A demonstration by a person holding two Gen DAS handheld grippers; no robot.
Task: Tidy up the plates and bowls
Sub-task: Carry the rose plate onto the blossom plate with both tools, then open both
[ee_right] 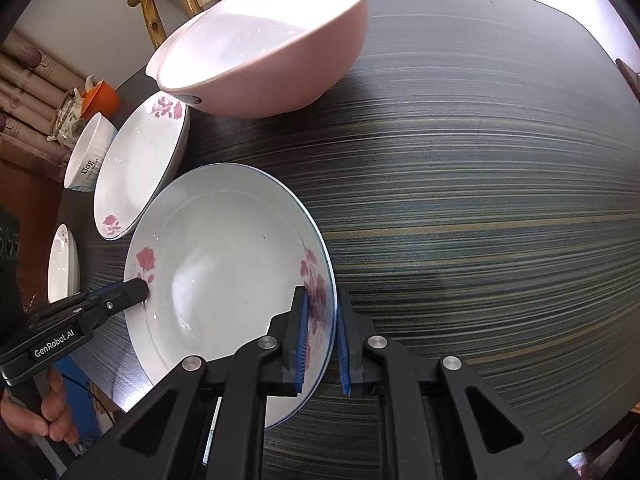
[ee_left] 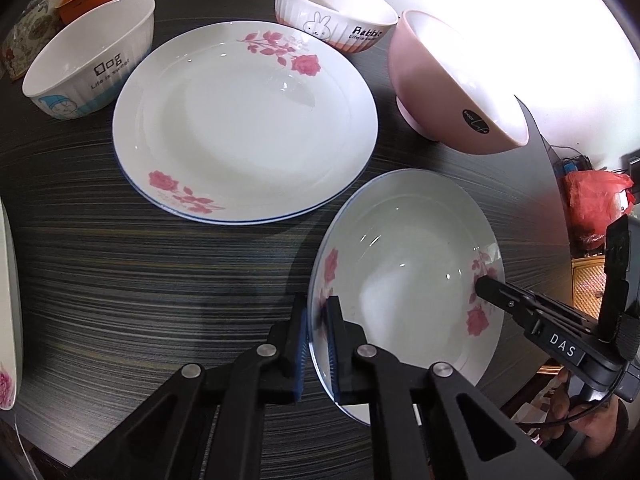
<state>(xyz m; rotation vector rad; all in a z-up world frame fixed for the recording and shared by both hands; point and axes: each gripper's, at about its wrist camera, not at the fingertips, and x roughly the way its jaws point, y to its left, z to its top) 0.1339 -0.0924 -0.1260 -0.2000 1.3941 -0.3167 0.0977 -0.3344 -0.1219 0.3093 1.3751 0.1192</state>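
In the left wrist view, the left gripper had its blue-padded fingers pinched on the near-left rim of a round white china plate with pink roses and a thin blue edge. That plate lay near the table's front-right edge, apparently tilted or slightly raised. Across it, the right gripper reached in and bit the opposite rim. Beyond lay a matching rose plate stack, seemingly two plates, flat on the dark streaked wooden table. Behind stood a white ribbed "Dog" bowl, a white "Rabbit" bowl and a pink glazed bowl. The likely risk here was slip: glazed china gripped only at a thin rim could pivot between the pads if one hand rose faster than the other.

In the right wrist view, the right gripper's pads clamped the rose-painted rim from both sides, one pad inside the plate and the other outside. The left gripper's tip held the far rim beside the other rose. The pink bowl stood close behind the held plate, so a careless swing toward the stack could clip it. Part of the plate seemed to overhang the table edge; a loosened pinch there would probably drop it to the floor. Setting it down unevenly on the stack could chip the rims.
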